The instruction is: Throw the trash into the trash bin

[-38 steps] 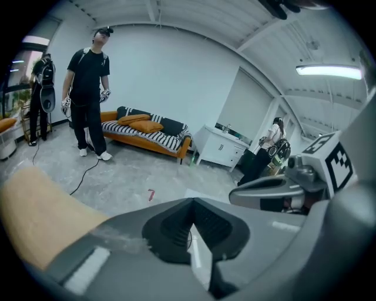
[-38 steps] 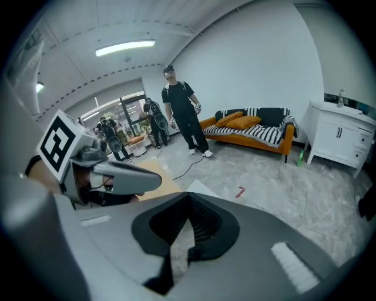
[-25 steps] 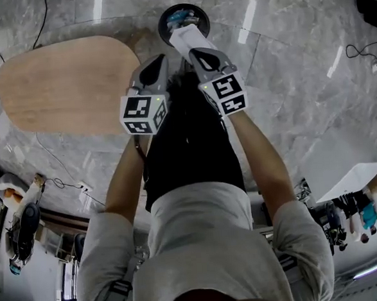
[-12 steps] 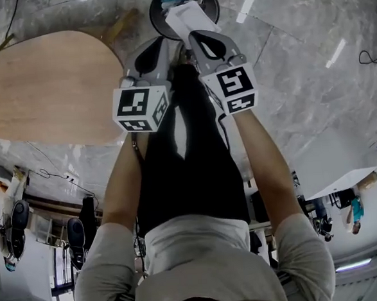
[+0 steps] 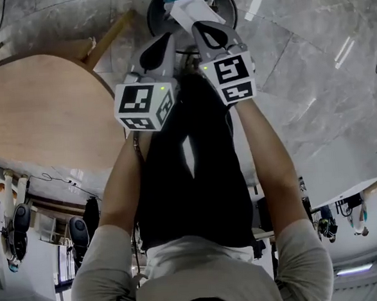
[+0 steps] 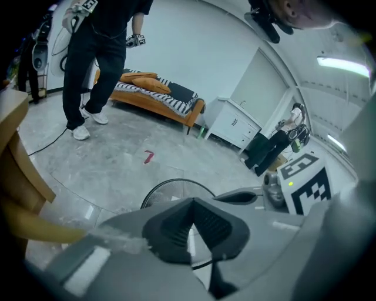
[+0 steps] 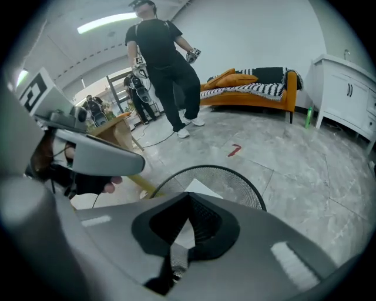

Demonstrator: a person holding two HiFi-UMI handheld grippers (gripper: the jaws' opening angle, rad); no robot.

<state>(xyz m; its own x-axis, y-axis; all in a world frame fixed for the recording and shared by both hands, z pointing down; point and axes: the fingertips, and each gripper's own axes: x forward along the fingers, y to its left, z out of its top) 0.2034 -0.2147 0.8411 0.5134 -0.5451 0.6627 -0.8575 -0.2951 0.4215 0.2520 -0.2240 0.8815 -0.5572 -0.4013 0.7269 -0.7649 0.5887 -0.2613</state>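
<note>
The right gripper (image 5: 200,29) pinches a white paper sheet (image 5: 189,11) in its fingers just above the trash bin (image 5: 229,10), apparently ready to drop it. The left gripper (image 5: 165,41) hovers near the bin, fingers together and empty.

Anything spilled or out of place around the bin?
Nothing spilled. The bin stands upright, and the paper is clamped in the right hand-held gripper above it. Only a red mark shows on the floor beyond.

Two grippers, the left gripper (image 5: 166,41) and the right gripper (image 5: 200,29). One black mesh trash bin (image 7: 238,179), one white sheet of paper (image 7: 200,187). One wooden table (image 5: 38,112), one orange sofa (image 7: 258,92), one white cabinet (image 7: 346,94), one green bottle (image 7: 307,117), one red floor mark (image 7: 235,150), one bystander in black (image 7: 161,59).
</note>
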